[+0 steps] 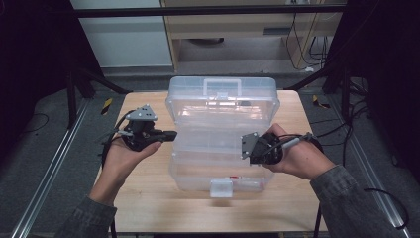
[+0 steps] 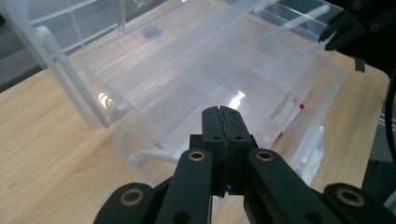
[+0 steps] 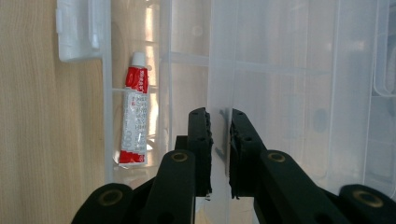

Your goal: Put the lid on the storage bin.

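A clear plastic organiser box point(image 1: 198, 173) stands open mid-table, its lid point(image 1: 223, 99) raised at the back. Inside, a clear divided tray point(image 2: 210, 60) sits tilted above the base. My right gripper point(image 3: 219, 116) is shut on the tray's thin wall point(image 3: 219, 70) at the box's right side point(image 1: 245, 148); its tips also appear at the tray's far edge point(image 2: 329, 37). My left gripper point(image 2: 220, 109) is shut with nothing between its pads, held just left of the box point(image 1: 173, 135). A red and white tube point(image 3: 133, 116) lies in the base near the front.
The box's white latch point(image 1: 221, 188) hangs over its front wall. Bare wooden tabletop point(image 1: 148, 198) lies left of and in front of the box. Black frame legs and cables stand on the floor around the table.
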### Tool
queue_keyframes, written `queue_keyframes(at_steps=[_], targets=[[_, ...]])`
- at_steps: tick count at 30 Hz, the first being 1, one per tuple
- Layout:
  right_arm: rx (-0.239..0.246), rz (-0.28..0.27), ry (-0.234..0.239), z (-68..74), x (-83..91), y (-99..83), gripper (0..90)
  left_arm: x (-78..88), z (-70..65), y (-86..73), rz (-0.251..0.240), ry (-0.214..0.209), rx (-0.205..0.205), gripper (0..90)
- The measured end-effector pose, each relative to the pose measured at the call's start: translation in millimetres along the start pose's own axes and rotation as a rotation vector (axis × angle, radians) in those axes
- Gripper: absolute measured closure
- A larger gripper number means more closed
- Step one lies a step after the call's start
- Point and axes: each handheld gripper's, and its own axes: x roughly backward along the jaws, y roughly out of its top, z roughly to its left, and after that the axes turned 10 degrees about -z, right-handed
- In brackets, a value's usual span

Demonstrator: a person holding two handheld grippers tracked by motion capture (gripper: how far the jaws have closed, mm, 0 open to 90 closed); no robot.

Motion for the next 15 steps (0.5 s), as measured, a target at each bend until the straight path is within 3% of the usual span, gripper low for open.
queue_keyframes(at_steps=[2, 7, 15], targets=[[0.0, -0.002, 0.001, -0.1, -0.3, -0.3, 81.5, -2.3, 4.4, 0.5, -0.006, -0.015, 0.026, 89.6], [-0.006, -0.002, 0.0, 3.5, -0.5, -1.2, 81.7, -7.4, 10.9, 1.4, 0.014, -0.007, 0.019, 89.7], [-0.007, -0.007, 0.011, 8.3, -1.7, -2.8, 81.6, -10.3, 12.4, 3.8, -0.004, 0.013, 0.034, 86.9]])
